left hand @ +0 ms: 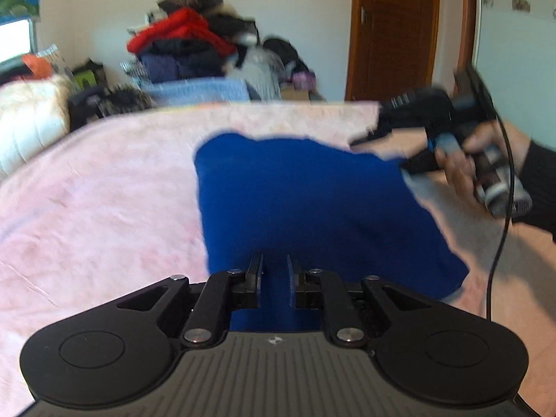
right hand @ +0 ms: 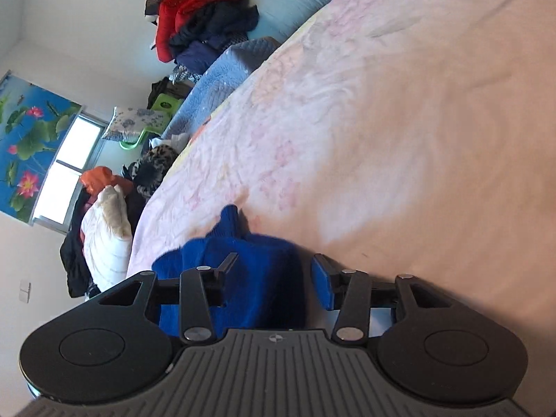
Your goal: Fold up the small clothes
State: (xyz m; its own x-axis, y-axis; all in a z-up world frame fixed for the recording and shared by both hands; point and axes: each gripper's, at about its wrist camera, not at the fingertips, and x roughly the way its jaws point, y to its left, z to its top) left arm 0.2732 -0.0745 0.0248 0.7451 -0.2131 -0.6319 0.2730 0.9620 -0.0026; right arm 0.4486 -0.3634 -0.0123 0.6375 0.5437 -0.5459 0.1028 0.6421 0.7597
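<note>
The left gripper (left hand: 275, 279) pinches the blue garment's (left hand: 305, 205) near edge. The right gripper (right hand: 274, 278), fingers apart, straddles the garment's opposite side on the bed (right hand: 399, 121).

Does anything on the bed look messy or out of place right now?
The blue garment lies bunched and uneven on the pink bedsheet, not flat. Beyond the bed, a pile of clothes is heaped loosely. Nothing looks spilled or damaged.

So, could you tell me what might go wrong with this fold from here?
1. The left gripper grips only a narrow bit of the blue garment, so it may slip free.
2. The right gripper is open around the cloth; closing now might bunch it.
3. The black cable hangs near the fabric and could snag.
</note>
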